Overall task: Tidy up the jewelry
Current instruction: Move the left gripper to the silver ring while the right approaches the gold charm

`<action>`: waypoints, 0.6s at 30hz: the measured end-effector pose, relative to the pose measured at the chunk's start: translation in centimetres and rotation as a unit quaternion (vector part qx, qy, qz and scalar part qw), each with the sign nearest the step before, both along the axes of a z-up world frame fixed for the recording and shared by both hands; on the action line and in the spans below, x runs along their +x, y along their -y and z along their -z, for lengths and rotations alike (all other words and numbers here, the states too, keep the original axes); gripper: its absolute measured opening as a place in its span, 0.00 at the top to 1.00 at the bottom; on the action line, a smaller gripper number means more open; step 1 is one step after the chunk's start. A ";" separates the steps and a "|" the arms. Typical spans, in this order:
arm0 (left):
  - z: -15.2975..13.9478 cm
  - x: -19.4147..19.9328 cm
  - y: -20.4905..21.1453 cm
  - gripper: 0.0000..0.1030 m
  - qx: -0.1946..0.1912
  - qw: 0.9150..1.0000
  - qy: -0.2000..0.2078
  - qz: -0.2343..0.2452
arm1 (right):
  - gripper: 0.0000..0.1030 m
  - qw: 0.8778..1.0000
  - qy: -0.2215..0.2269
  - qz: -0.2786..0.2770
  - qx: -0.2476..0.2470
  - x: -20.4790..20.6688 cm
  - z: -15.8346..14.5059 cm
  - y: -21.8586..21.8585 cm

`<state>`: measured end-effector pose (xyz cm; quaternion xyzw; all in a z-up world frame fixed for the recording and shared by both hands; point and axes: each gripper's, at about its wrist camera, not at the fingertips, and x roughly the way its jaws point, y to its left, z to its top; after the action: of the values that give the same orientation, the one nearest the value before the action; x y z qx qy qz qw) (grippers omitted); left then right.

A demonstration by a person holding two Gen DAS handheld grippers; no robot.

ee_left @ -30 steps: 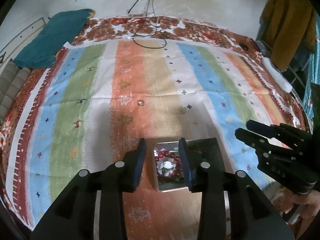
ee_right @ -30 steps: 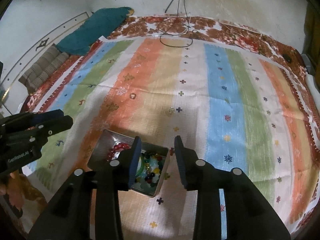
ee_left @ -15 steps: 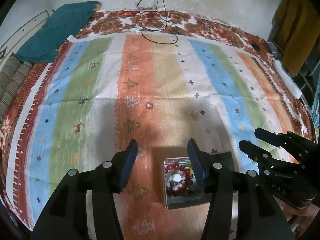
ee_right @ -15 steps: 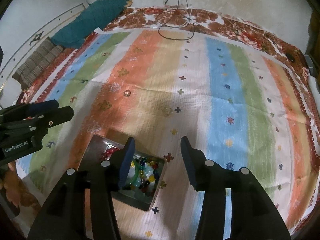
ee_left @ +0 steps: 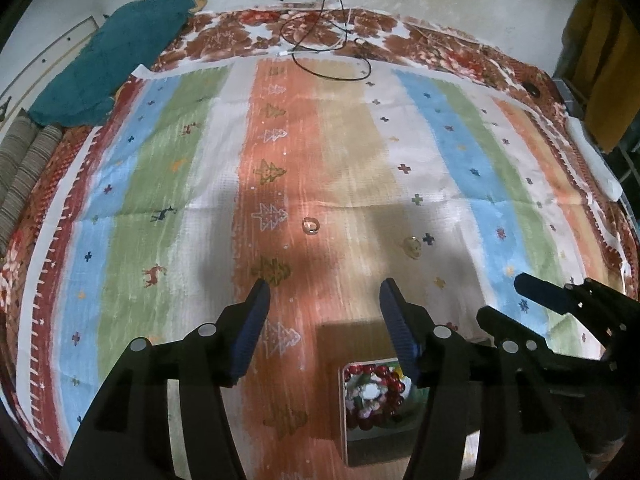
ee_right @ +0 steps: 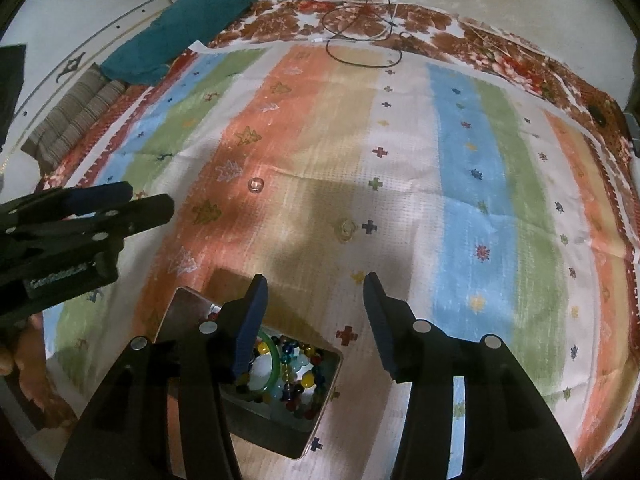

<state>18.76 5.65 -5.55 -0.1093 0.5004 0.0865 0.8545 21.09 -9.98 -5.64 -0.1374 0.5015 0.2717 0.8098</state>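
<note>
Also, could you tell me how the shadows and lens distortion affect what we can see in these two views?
Left wrist view: fisheye bends the striped cloth; shadow dims the tin. Right wrist view: same bending; shadow falls near the yellowish ring, but the clear ring stays lit.

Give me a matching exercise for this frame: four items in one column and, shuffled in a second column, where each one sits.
Things:
1. clear ring
2. gold ring
3. metal tin
4. teal cloth

Places:
A. far left corner of the bed
B. beige stripe, beside a dark cross
C. near edge, holding beaded bracelets
D. orange stripe, right of a white tree motif

Pairs: 1-D, 2-B, 3-C, 4-A
</note>
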 end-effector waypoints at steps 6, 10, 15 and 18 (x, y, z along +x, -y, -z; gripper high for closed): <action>0.5 1.4 -0.2 0.44 -0.002 1.000 -0.007 0.001 | 0.49 1.000 -0.010 0.000 -0.007 0.8 0.7 -0.4; 1.1 2.2 0.0 0.44 0.003 1.000 -0.015 0.007 | 0.49 1.000 -0.020 -0.006 -0.010 1.3 1.3 -0.7; 1.8 3.0 -0.3 0.44 0.018 1.000 -0.024 0.003 | 0.49 0.999 -0.029 -0.006 -0.016 2.0 2.0 -1.0; 2.5 3.6 -0.5 0.44 0.013 0.999 -0.033 0.003 | 0.49 0.999 -0.033 -0.004 -0.015 2.2 2.2 -1.0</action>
<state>22.32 6.19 -8.05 -0.0938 0.5273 0.0940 0.8393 23.33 -8.93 -7.84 -0.1427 0.5315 0.2719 0.7895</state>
